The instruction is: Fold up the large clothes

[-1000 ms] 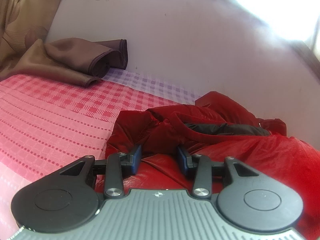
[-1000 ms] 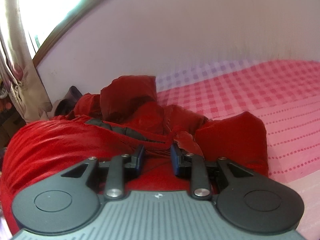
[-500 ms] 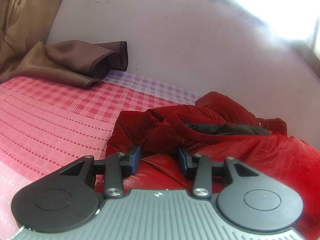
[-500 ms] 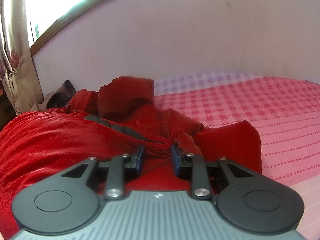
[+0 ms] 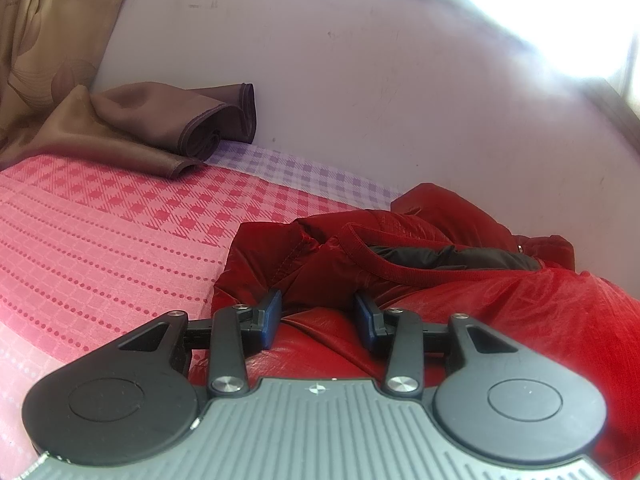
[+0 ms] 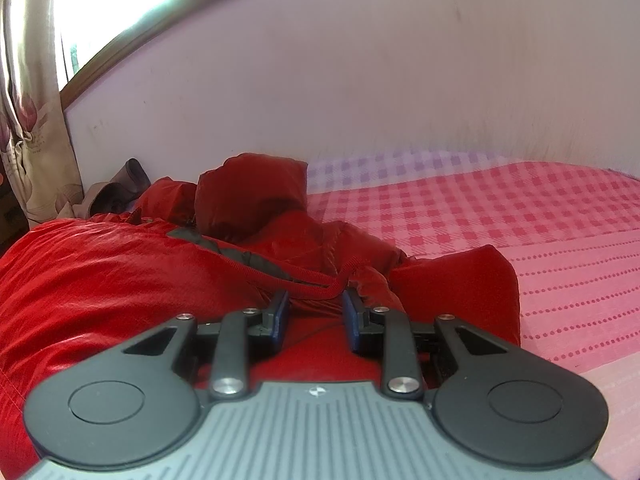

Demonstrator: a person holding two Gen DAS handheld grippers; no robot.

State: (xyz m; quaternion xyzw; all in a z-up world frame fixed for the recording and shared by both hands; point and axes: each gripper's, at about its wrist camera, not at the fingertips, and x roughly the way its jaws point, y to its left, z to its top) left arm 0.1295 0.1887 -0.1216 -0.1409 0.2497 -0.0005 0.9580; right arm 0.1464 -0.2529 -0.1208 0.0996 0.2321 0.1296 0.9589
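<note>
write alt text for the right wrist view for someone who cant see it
A crumpled red jacket with a dark lining lies on a pink checked bedsheet against a pale wall. The right gripper sits low over it, its jaws apart with red fabric between them. A floral curtain hangs at the left.

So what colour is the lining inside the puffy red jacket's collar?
Black or dark grey: the puffy red jacket's inner lining shows best in the left wrist view.
</note>
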